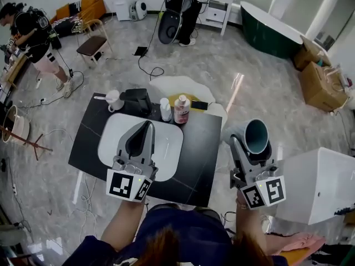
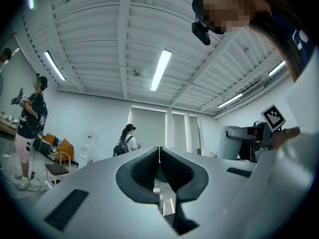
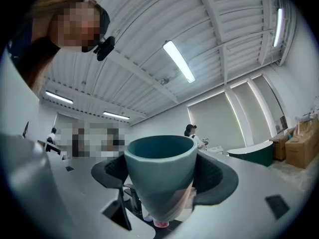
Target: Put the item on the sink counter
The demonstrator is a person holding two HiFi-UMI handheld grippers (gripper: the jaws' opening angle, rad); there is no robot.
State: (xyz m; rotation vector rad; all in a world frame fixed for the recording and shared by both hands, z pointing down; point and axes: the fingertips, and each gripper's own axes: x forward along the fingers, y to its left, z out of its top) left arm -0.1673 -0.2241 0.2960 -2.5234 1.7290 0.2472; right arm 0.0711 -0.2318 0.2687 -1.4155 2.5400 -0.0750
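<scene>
A: What's the biggest thing down there?

B: The black sink counter, with a white basin set into it.

A: And the grippers?

B: The left gripper hangs over the basin, its jaws pressed together at the tips with nothing between them. The right gripper is off the counter's right edge, above the floor. Its jaws are wide, clamped on either side of a teal cup.

A: So the cup isn't on the counter?

B: No, it's in the air just beside it. Along the counter's back edge stand a pump bottle and a smaller white bottle.
</scene>
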